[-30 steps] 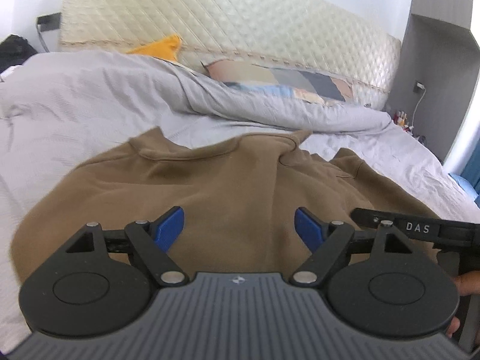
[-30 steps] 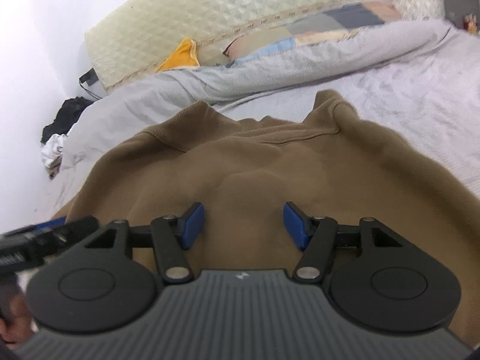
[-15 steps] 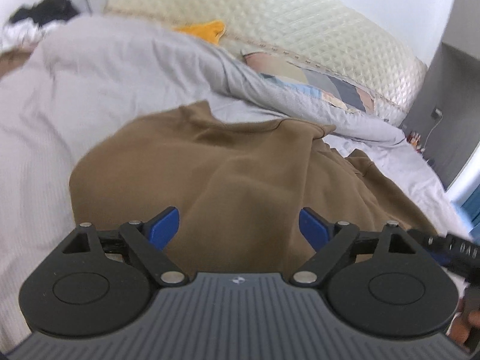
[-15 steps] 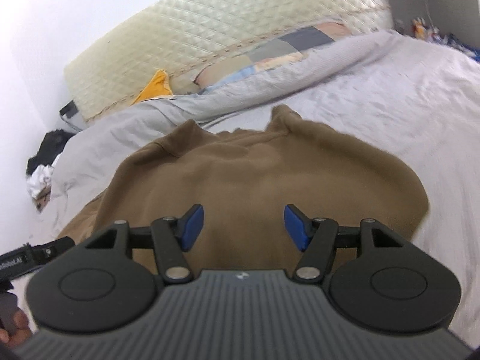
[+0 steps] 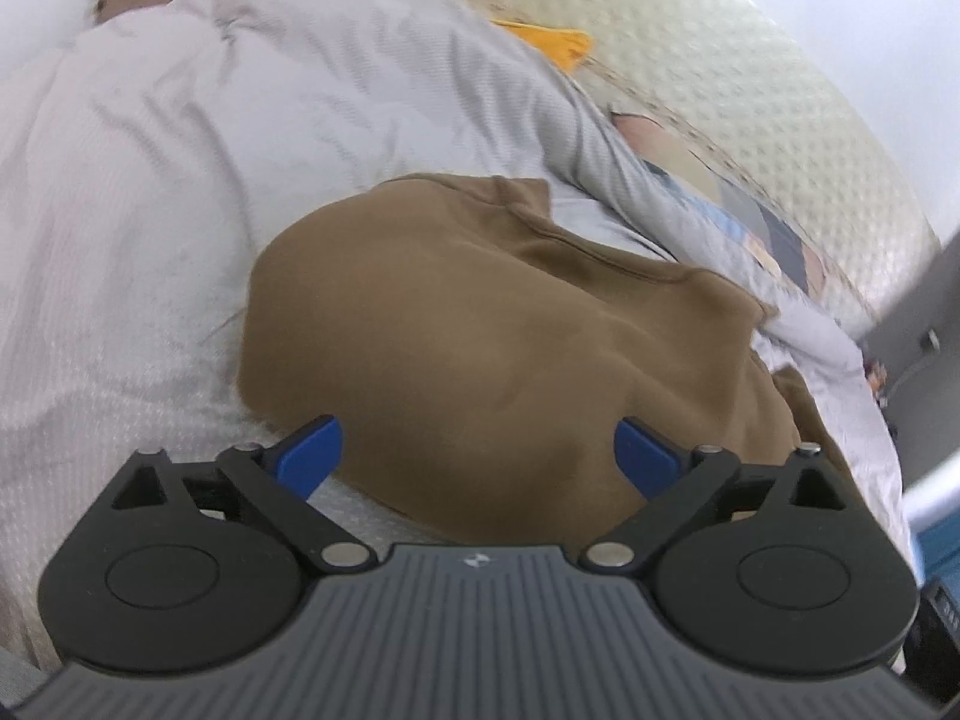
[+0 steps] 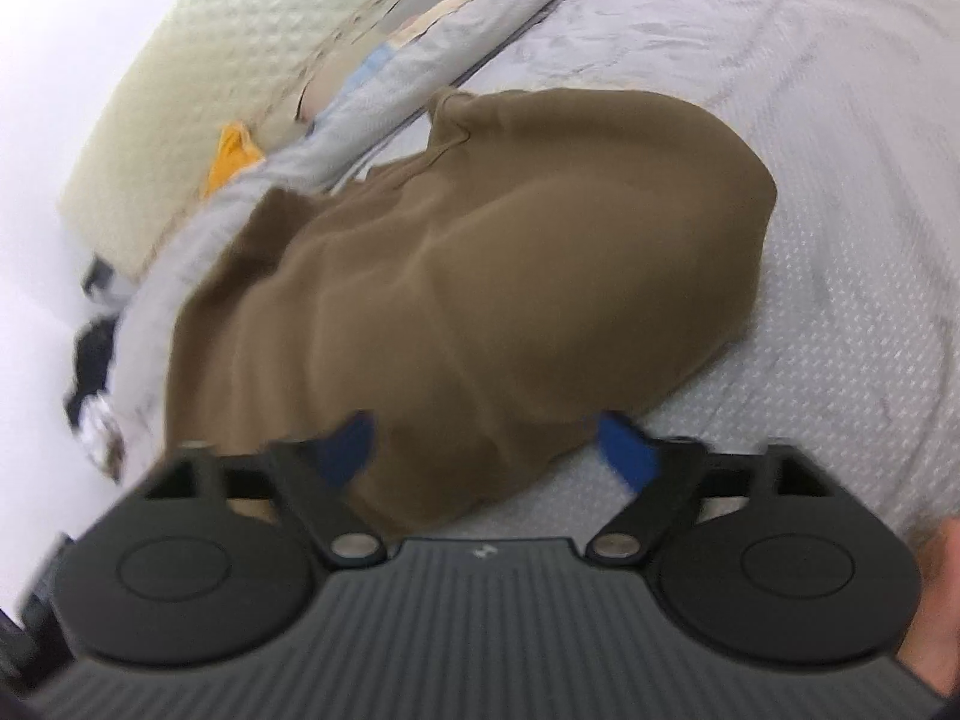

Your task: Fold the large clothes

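Where the left wrist view looks up the bed [image 5: 120, 252], a rumpled grey duvet [image 5: 360, 78], patchwork pillow [image 5: 774, 240] and quilted headboard [image 5: 720, 78] lie beyond the brown sweatshirt [image 5: 480, 348], which spreads just ahead of the left gripper [image 5: 477, 450], jaws open and empty.

From the right wrist view, blurred, the sweatshirt's near hem lies between the right gripper [image 6: 489, 447] jaws, open, on the bed's sheet.

Sweatshirt [image 5: 480, 330]: brown knit cloth, matt, soft, with a ribbed collar.
Bedsheet [image 5: 120, 300]: pale grey cloth under the sweatshirt, finely dimpled weave, matt.
Headboard [image 5: 720, 90]: beyond the sweatshirt, cream quilted padding, slight sheen.
Left gripper [image 5: 477, 450]: black matt plastic, ribbed grey housing, bare metal pivot pins.
Fingertips [image 5: 309, 450]: blue, smooth, semi-gloss plastic.
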{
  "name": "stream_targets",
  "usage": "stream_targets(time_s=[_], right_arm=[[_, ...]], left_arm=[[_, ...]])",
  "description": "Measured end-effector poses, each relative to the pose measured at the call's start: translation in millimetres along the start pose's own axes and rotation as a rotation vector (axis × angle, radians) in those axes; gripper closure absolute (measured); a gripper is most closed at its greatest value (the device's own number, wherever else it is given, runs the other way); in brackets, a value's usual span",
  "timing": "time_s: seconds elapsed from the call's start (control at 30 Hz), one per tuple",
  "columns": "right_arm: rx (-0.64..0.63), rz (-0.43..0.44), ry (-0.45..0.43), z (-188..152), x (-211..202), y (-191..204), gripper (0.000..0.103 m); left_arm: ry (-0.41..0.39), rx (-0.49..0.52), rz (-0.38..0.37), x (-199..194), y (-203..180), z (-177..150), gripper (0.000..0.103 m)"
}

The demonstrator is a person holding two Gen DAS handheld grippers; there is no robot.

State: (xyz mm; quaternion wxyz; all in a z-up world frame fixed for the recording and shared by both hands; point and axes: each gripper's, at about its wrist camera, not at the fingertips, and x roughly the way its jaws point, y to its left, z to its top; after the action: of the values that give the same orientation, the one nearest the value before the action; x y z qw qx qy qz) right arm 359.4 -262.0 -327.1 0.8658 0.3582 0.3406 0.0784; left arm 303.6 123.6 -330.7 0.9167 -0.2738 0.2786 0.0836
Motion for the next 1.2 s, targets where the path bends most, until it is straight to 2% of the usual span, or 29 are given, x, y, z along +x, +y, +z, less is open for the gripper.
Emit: stream_targets(time_s=[0.1, 0.27, 0.33, 0.6, 0.7, 0.8, 0.87, 0.93, 1.0, 1.13, 1.2], right_arm=[[0.107, 0.033, 0.014, 2, 7, -13, 0.000], [0.393, 0.139, 0.012, 1, 20, -48, 0.000], [0.454, 0.133, -0.017, 1, 26, -56, 0.000], [0.532, 0.177, -0.068, 7, 56, -58, 0.000], [0.542, 0.193, -0.085, 9, 56, -57, 0.000], [0.538, 0.249, -0.118, 14, 55, -52, 0.000], [0.525, 0.310, -0.148, 17, 49, -47, 0.000], [0.493, 0.336, -0.165, 19, 45, -40, 0.000], [0.459, 0.323, -0.164, 20, 45, -34, 0.000], [0.498, 0.299, -0.147, 18, 52, -39, 0.000], [0.497, 0.283, -0.140, 18, 53, -39, 0.000]], left_arm=[[0.034, -0.058, 0.012, 9, 6, 4, 0.001], [0.097, -0.166, -0.035, 24, 24, 7, 0.001], [0.119, -0.225, -0.062, 30, 33, 7, 0.001], [0.126, -0.456, -0.155, 42, 72, 3, 0.001], [0.124, -0.542, -0.162, 46, 85, 1, 0.001], [0.106, -0.611, -0.182, 49, 94, 0, 0.001], [0.078, -0.665, -0.232, 53, 100, -1, 0.001], [0.093, -0.689, -0.232, 58, 106, -1, 0.001], [0.095, -0.724, -0.235, 63, 108, -1, 0.001], [0.117, -0.796, -0.238, 80, 113, -4, 0.002], [0.139, -0.795, -0.222, 88, 111, -3, 0.002]])
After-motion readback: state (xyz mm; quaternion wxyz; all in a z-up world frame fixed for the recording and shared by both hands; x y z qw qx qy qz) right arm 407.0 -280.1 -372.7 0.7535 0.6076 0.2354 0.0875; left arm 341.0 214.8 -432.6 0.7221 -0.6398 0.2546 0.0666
